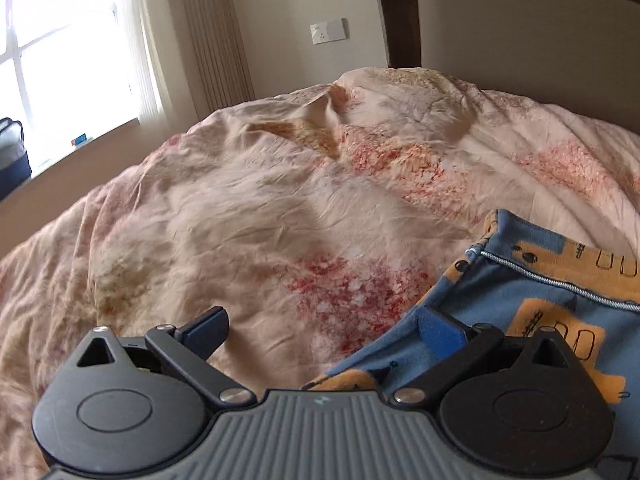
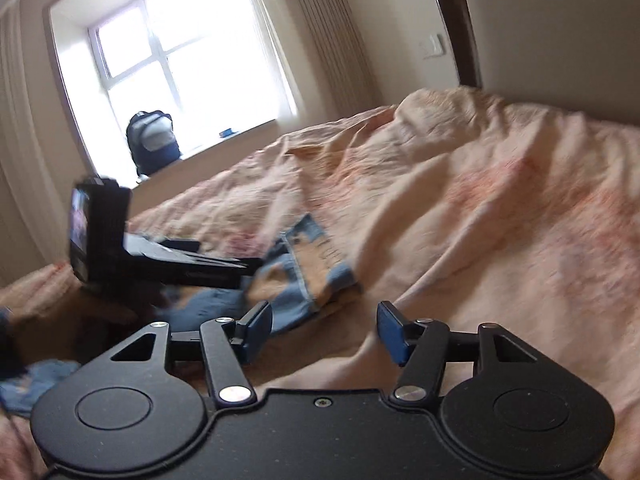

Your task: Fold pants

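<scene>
The pants (image 1: pixel 536 288) are blue with orange patches and a white stitched seam. They lie on the bed at the lower right of the left wrist view. My left gripper (image 1: pixel 324 328) is open, its right finger resting at the edge of the cloth and its left finger over bare bedspread. In the right wrist view the pants (image 2: pixel 308 276) lie crumpled ahead, blurred. My right gripper (image 2: pixel 324 330) is open and empty just short of them. The left gripper (image 2: pixel 160 256) shows there at the left, low over the pants.
A wrinkled peach and red floral bedspread (image 1: pixel 280 200) covers the bed. A dark backpack (image 2: pixel 152 140) sits on the window ledge. The headboard (image 1: pixel 540 32) and a dark post (image 1: pixel 396 12) stand at the far side, with a wall socket (image 1: pixel 329 31).
</scene>
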`<state>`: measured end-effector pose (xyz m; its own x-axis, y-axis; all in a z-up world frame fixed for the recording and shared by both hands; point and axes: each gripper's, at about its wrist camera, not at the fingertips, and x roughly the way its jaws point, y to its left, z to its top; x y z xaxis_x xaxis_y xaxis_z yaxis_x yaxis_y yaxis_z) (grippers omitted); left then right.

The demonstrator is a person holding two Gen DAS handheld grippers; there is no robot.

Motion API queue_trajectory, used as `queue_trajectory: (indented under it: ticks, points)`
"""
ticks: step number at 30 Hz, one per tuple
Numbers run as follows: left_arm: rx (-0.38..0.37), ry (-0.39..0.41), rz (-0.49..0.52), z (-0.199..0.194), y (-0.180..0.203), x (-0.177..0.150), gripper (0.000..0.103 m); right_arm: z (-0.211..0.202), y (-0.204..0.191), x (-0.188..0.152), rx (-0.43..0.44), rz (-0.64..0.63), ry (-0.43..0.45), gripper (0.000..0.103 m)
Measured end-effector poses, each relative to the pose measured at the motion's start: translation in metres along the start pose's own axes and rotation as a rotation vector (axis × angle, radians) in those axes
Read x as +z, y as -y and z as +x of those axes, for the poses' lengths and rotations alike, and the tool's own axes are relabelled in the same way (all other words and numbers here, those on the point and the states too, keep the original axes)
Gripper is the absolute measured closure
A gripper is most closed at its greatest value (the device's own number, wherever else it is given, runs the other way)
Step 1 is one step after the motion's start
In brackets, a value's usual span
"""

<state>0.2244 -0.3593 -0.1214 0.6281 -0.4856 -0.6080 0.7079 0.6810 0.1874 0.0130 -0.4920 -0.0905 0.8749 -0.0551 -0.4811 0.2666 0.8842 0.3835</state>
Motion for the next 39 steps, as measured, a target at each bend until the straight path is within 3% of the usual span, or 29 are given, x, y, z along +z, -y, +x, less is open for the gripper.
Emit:
queue_trajectory:
  ticks: [5, 9, 11, 13, 14, 16, 19, 22, 24, 28, 34, 37, 38, 39]
  points:
    - [-0.041, 0.021, -0.122, -0.019, -0.021, 0.012, 0.0, 0.019, 0.023, 0.007, 0.049, 0.225, -0.054, 0.041]
    - [-0.176, -0.001, -0.222, -0.028, -0.032, 0.028, 0.0, 0.033, 0.03, 0.012, 0.063, 0.302, -0.032, 0.043]
    - [-0.264, -0.039, -0.287, -0.027, -0.034, 0.035, 0.0, 0.038, 0.026, 0.013, 0.059, 0.285, -0.031, 0.049]
    - [-0.338, -0.083, -0.367, -0.025, -0.035, 0.04, 0.0, 0.038, 0.023, 0.013, 0.042, 0.273, -0.025, 0.065]
    - [-0.371, -0.107, -0.408, -0.023, -0.035, 0.043, 0.0, 0.037, 0.02, 0.012, 0.028, 0.257, -0.015, 0.068]
    - [-0.429, -0.153, -0.469, -0.021, -0.033, 0.045, 0.0, 0.032, 0.01, 0.011, 0.002, 0.187, 0.014, 0.079]
    - [-0.515, -0.194, -0.515, -0.023, -0.032, 0.05, 0.0, 0.023, -0.019, 0.008, -0.059, -0.016, 0.059, 0.087]
    - [-0.563, -0.232, -0.549, -0.025, -0.031, 0.056, 0.006, 0.018, -0.058, 0.002, -0.131, -0.278, 0.098, 0.088]
    - [-0.578, -0.253, -0.552, -0.025, -0.03, 0.062, 0.014, 0.016, -0.082, -0.005, -0.16, -0.445, 0.114, 0.089]
    - [-0.552, -0.284, -0.52, -0.032, -0.027, 0.068, 0.015, 0.016, -0.114, -0.02, -0.19, -0.679, 0.127, 0.089]
    - [-0.523, -0.366, -0.541, -0.03, -0.026, 0.063, 0.016, 0.026, -0.139, -0.041, -0.207, -0.89, 0.109, 0.089]
    - [-0.481, -0.385, -0.516, -0.028, -0.024, 0.059, 0.027, 0.027, -0.146, -0.049, -0.202, -0.953, 0.104, 0.089]
    - [-0.474, -0.395, -0.513, -0.028, -0.025, 0.058, 0.039, 0.027, -0.148, -0.052, -0.202, -0.974, 0.103, 0.089]
    - [-0.466, -0.404, -0.513, -0.028, -0.026, 0.056, 0.059, 0.026, -0.149, -0.055, -0.2, -0.994, 0.101, 0.089]
